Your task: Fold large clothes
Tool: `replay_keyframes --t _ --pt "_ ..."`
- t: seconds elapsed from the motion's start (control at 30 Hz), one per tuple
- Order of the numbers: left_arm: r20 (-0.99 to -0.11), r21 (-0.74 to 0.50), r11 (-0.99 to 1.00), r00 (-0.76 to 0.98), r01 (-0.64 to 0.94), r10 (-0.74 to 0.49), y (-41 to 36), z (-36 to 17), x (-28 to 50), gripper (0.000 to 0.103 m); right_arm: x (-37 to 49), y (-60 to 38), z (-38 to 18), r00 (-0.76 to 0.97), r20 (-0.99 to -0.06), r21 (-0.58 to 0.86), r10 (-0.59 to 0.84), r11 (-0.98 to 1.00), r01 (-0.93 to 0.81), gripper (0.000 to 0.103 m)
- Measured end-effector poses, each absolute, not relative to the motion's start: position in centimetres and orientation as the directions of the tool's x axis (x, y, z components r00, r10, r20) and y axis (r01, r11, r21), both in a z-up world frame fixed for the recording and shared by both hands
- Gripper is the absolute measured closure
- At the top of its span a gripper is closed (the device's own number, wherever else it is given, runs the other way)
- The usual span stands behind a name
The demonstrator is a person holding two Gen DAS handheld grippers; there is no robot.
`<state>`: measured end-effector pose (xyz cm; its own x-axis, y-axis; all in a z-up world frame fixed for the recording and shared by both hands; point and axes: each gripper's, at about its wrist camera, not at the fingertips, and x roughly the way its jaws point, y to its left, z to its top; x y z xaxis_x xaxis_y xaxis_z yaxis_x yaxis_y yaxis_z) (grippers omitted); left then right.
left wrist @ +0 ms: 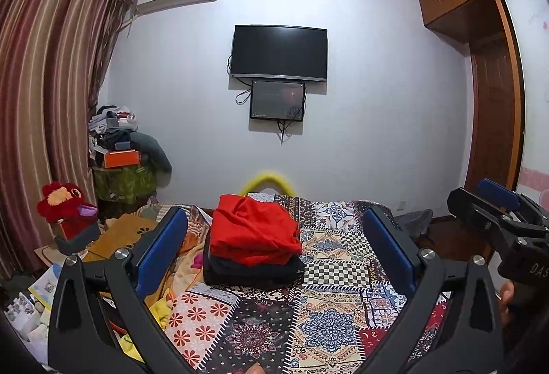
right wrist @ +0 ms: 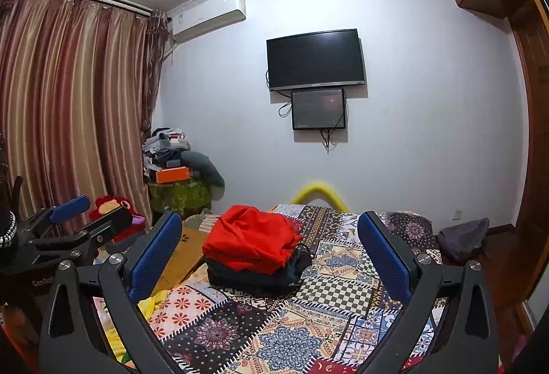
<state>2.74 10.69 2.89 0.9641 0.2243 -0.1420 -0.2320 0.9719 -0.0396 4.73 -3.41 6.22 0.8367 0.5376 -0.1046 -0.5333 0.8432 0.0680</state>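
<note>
A folded red garment [left wrist: 254,232] lies on top of a folded dark garment [left wrist: 252,271] in a stack on the patchwork bedspread [left wrist: 329,322]. The stack also shows in the right wrist view, red garment [right wrist: 252,239] over dark garment [right wrist: 255,276]. My left gripper [left wrist: 274,253] is open and empty, held above the bed with the stack between and beyond its blue pads. My right gripper [right wrist: 271,253] is open and empty too, at a similar distance from the stack. Each gripper shows in the other's view, the right [left wrist: 497,205] and the left [right wrist: 82,216].
A yellow blanket [right wrist: 152,302] and loose items lie along the bed's left edge. A red plush toy [left wrist: 65,205] and a cluttered stand [left wrist: 120,154] are at the left by the curtain. A TV [left wrist: 278,53] hangs on the far wall. A wooden wardrobe [left wrist: 494,99] stands at the right.
</note>
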Motion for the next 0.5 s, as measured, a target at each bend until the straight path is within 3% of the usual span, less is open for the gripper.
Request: replay_keyframes --t 0.5 --pt "-0.158 -0.05 0.975 0.965 -0.219 0.209 11.65 2.21 2.77 0.0 5.05 -3.26 5.91 0.834 -0.123 0.072 0.538 0.843 -0.533 0.001"
